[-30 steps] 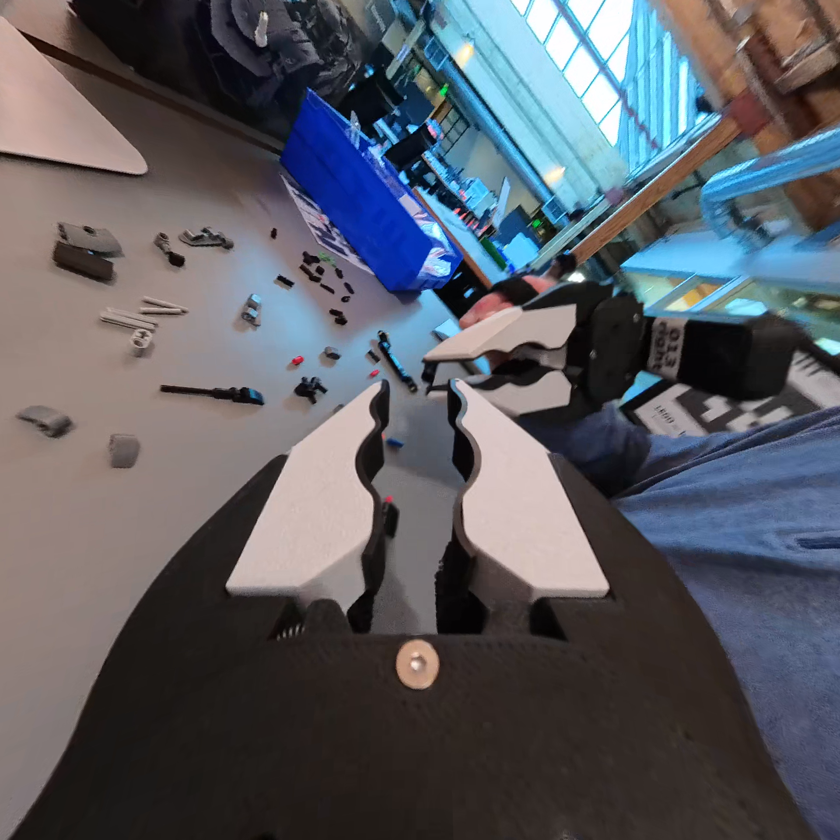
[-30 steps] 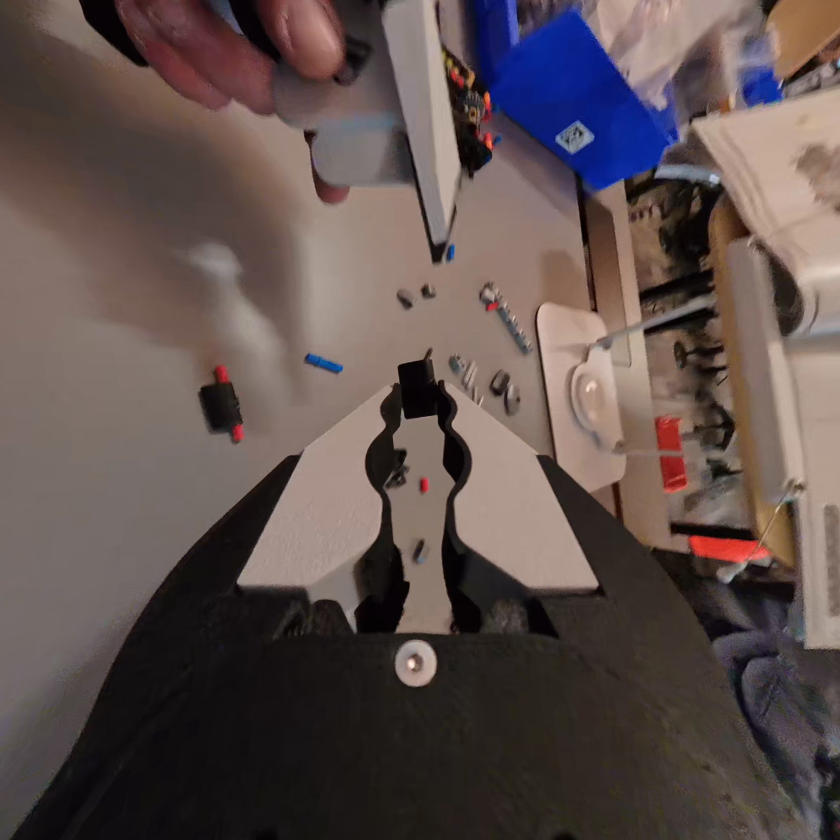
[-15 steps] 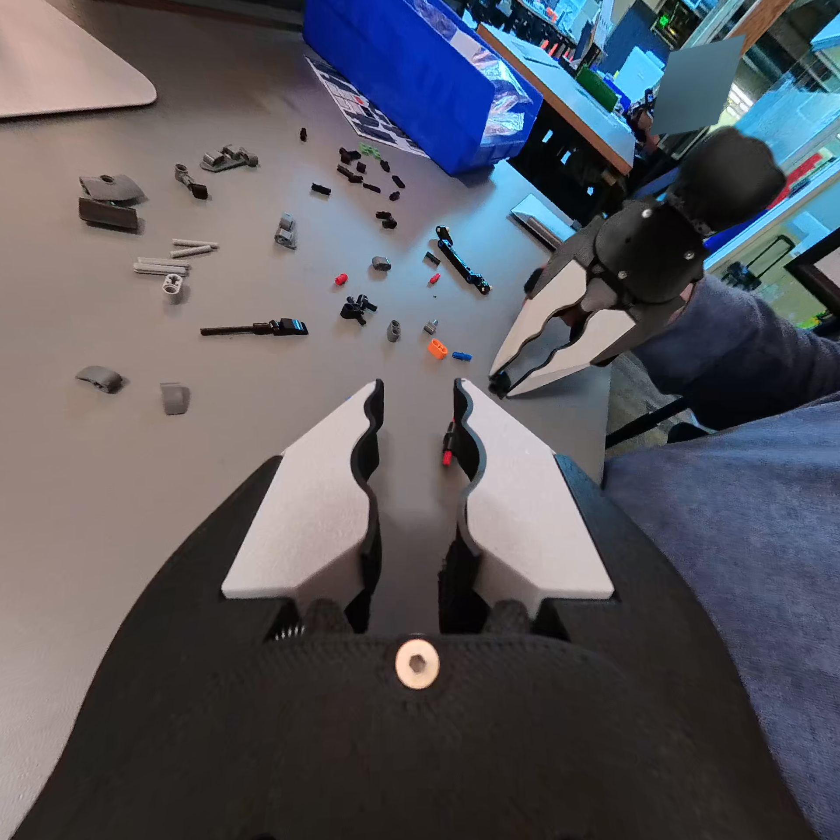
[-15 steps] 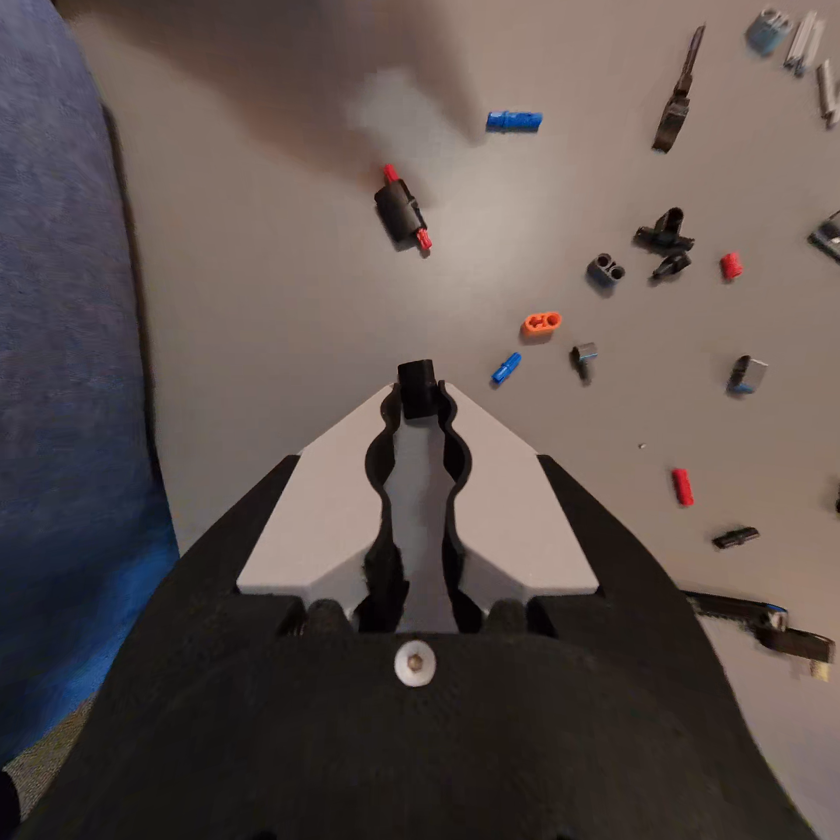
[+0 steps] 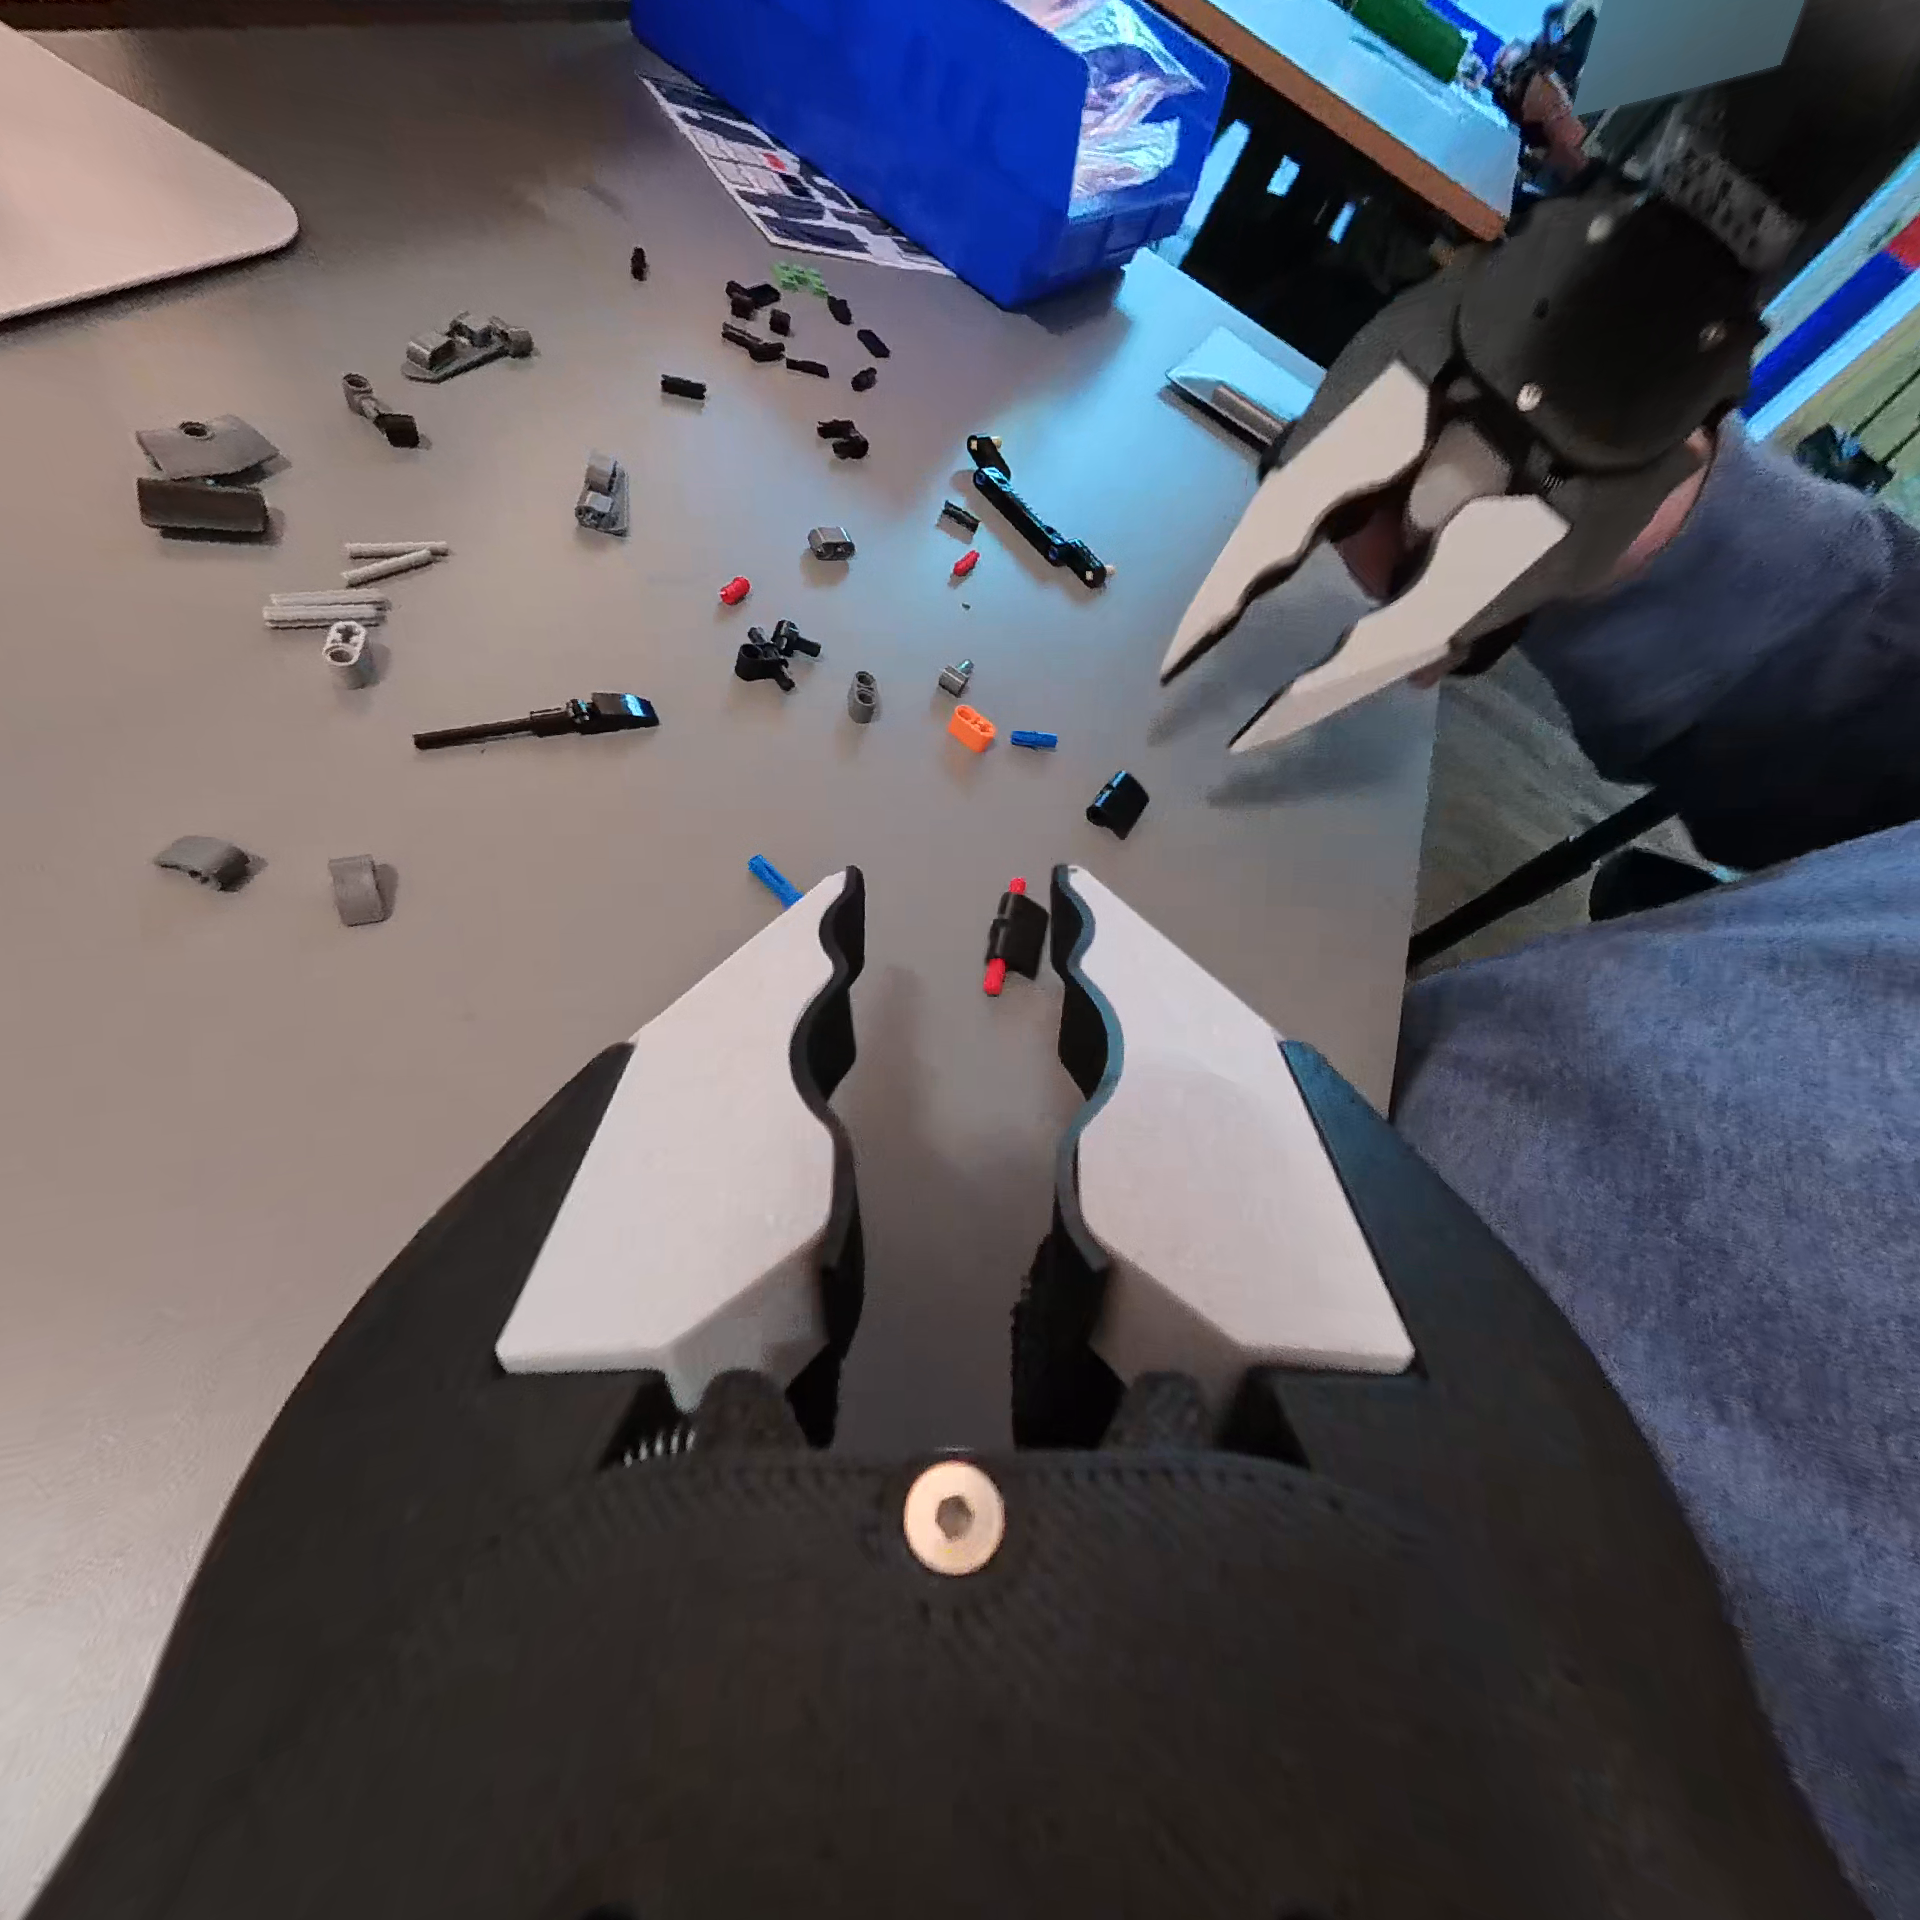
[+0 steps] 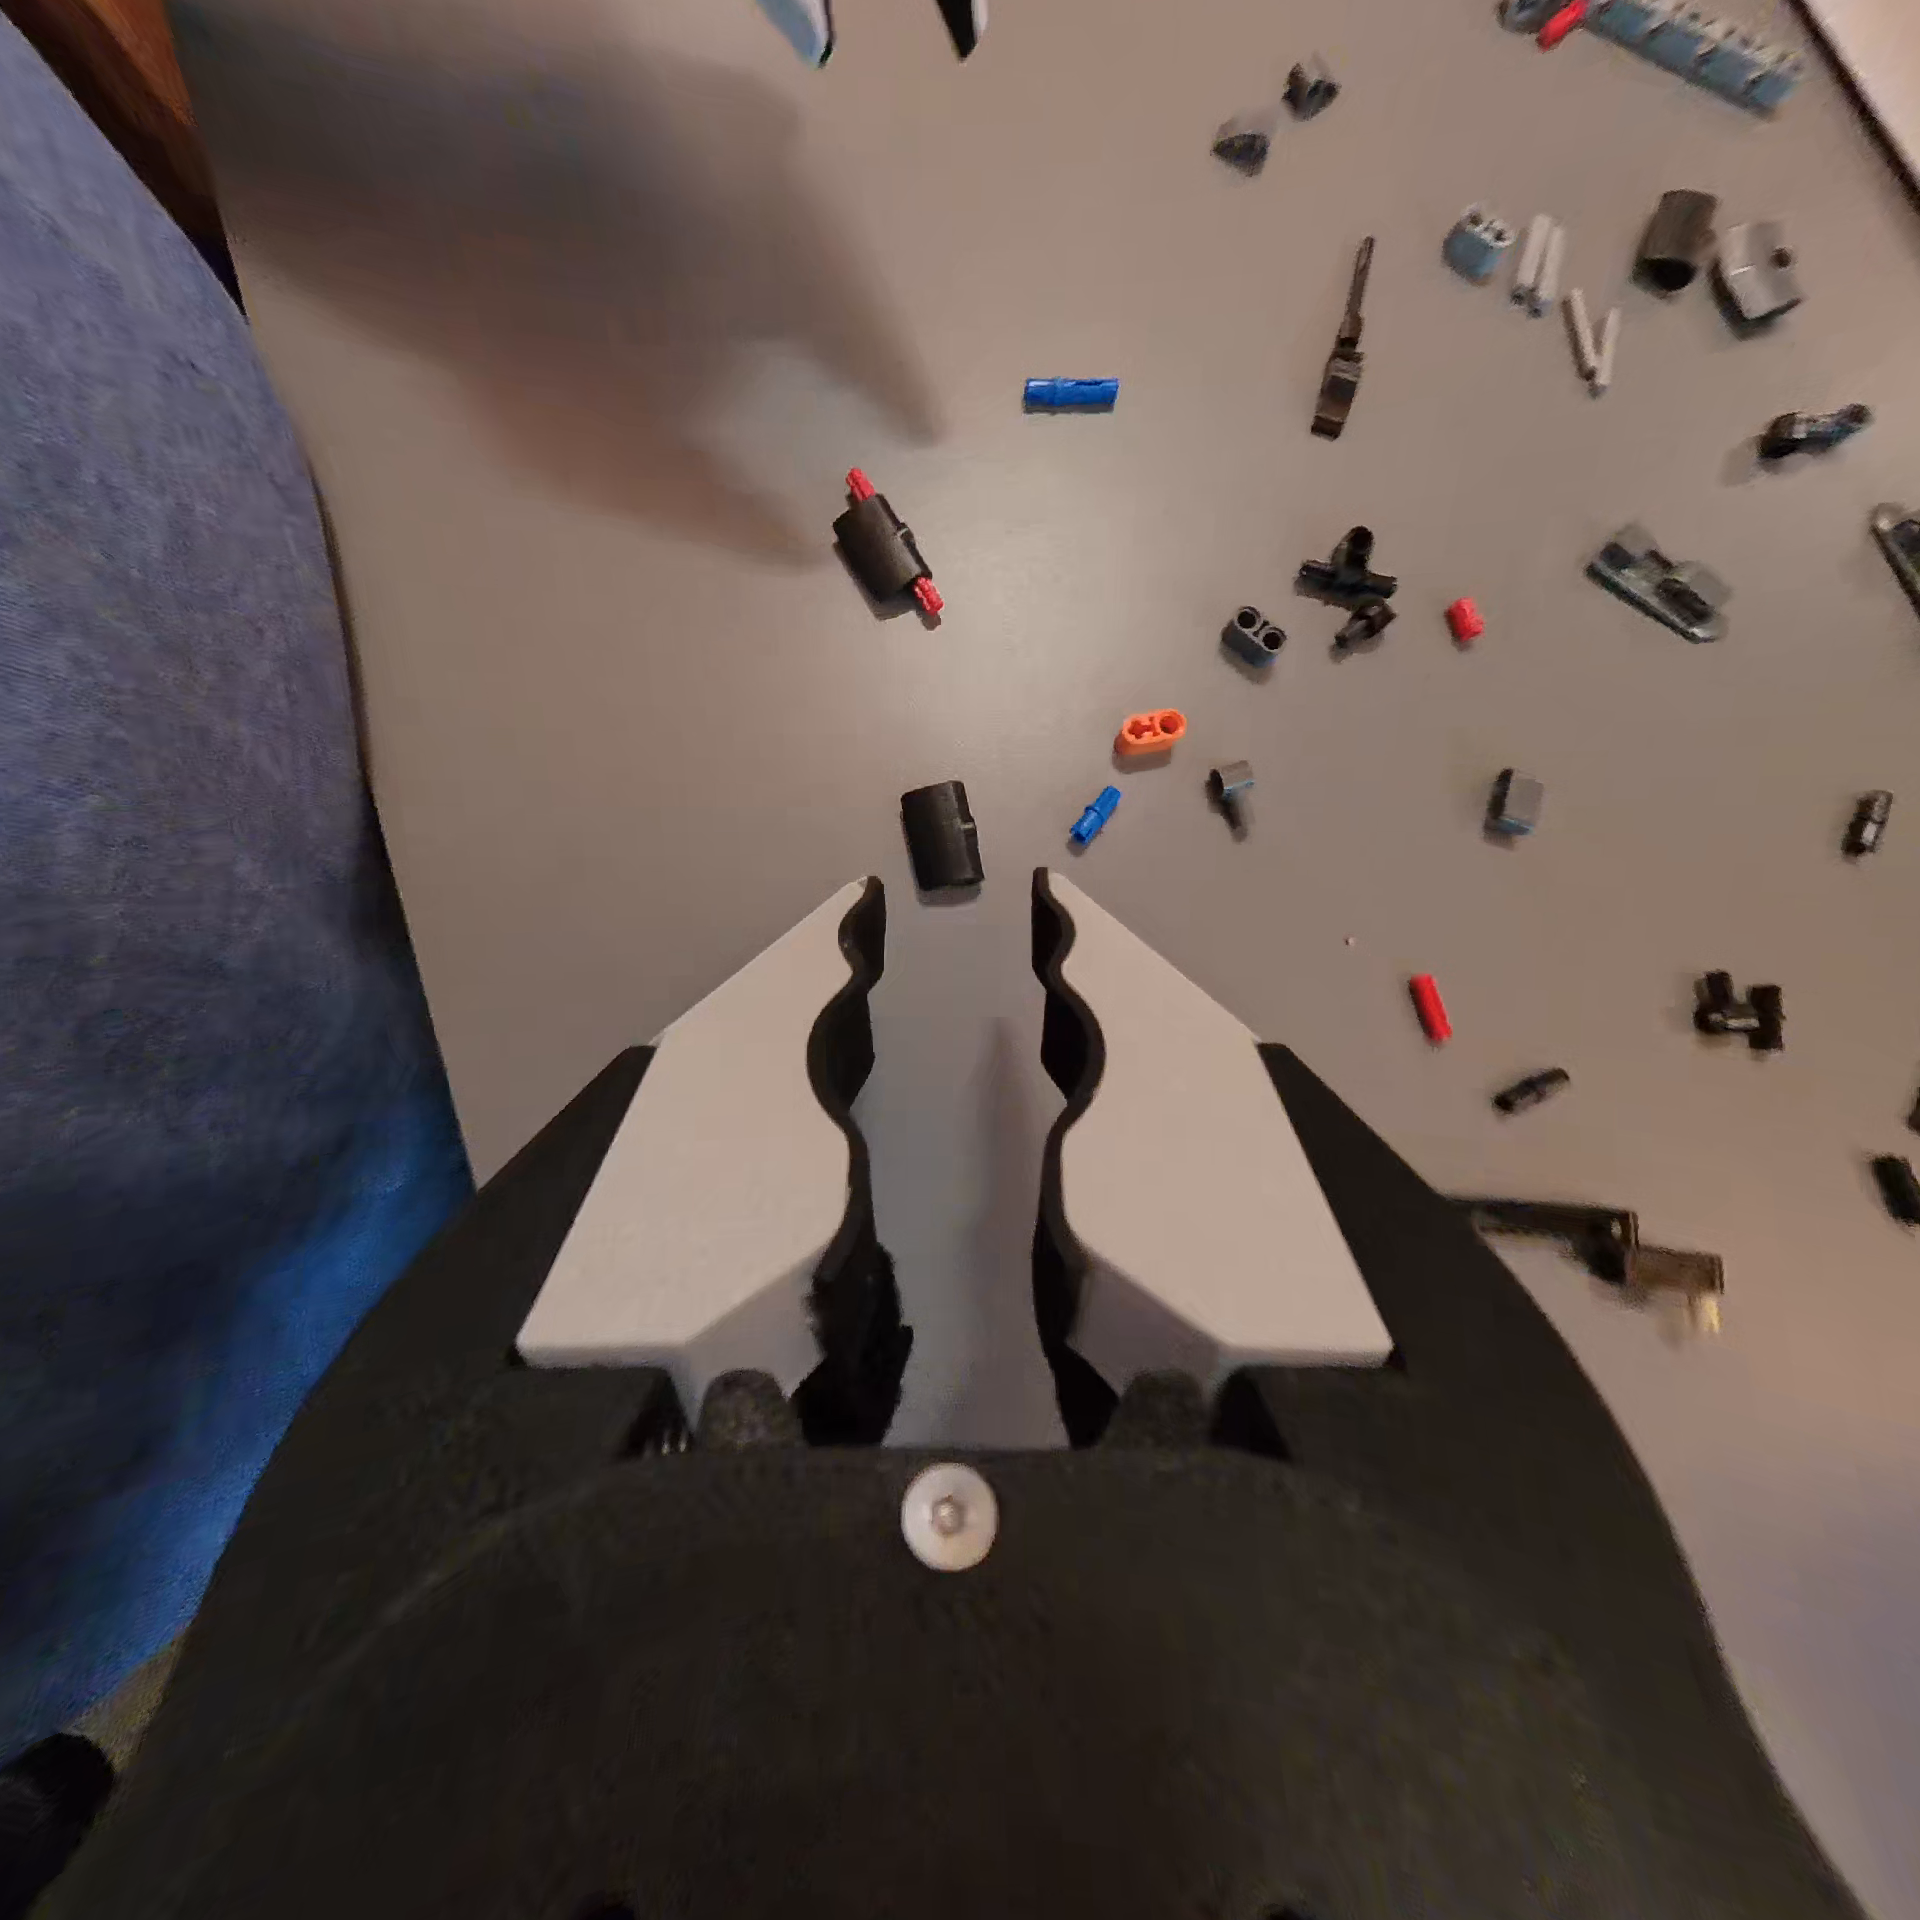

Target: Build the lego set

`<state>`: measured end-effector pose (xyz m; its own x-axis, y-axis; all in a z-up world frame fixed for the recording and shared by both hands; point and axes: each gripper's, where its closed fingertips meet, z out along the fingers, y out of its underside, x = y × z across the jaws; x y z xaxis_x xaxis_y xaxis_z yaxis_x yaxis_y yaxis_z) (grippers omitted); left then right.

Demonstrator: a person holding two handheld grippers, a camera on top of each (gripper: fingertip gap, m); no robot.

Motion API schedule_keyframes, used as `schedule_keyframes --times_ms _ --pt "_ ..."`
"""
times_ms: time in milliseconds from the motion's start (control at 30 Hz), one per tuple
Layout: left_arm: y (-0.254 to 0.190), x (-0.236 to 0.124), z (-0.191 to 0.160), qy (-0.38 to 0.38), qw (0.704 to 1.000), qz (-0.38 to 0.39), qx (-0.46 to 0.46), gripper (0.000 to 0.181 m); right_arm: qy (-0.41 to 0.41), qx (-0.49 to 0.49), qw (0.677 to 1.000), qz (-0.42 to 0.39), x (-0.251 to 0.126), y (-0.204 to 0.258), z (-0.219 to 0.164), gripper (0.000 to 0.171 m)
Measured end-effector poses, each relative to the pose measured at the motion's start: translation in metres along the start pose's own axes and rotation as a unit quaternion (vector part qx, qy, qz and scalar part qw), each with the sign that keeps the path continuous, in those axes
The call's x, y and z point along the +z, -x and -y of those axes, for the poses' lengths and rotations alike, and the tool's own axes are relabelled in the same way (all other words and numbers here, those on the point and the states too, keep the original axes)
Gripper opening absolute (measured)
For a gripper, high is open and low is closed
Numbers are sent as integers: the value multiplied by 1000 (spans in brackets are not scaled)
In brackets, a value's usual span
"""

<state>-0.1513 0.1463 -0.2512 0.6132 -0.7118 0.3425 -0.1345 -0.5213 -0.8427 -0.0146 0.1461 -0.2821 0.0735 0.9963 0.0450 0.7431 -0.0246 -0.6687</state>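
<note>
Loose lego pieces lie on a grey table [image 5: 520, 1039]. A small black connector [image 6: 941, 835] lies just past my open, empty right gripper [image 6: 956, 883]; it also shows in the left wrist view [image 5: 1118, 803]. A black piece with red pin ends [image 5: 1013, 932] lies between the tips of my open, empty left gripper [image 5: 956, 883], close to the right finger; it also shows in the right wrist view [image 6: 886, 543]. The right gripper [image 5: 1210, 707] hovers above the table's right edge in the left wrist view. An orange connector [image 6: 1150, 732] and a blue pin [image 6: 1095, 814] lie nearby.
A blue box [image 5: 935, 125] and a printed sheet [image 5: 790, 197] stand at the back. Grey and black pieces, including a black axle part [image 5: 540, 722], spread across the middle. The table edge [image 5: 1403, 935] and a blue-clad leg [image 5: 1662, 1247] lie to the right. About 15 cm separates my left fingertips from my right.
My right gripper has opened and let go of the black connector, which now lies on the table. The left gripper has tilted down toward the table and the red-pinned piece.
</note>
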Motion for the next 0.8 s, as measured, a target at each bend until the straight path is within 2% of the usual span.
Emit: schedule_keyframes --times_ms 233,500,633,800 --pt "-6 11 -6 27 998 4 53 39 -3 35 996 -80 -40 -19 -19 43" --pt "-4 25 -9 42 998 1 54 39 -22 92 979 -180 -98 -65 -43 45" --pt "-7 35 5 46 996 1 79 39 -2 108 957 -270 -123 -117 -56 56" --pt "-15 59 57 39 989 6 142 38 -6 178 913 -367 -159 -214 -80 56"
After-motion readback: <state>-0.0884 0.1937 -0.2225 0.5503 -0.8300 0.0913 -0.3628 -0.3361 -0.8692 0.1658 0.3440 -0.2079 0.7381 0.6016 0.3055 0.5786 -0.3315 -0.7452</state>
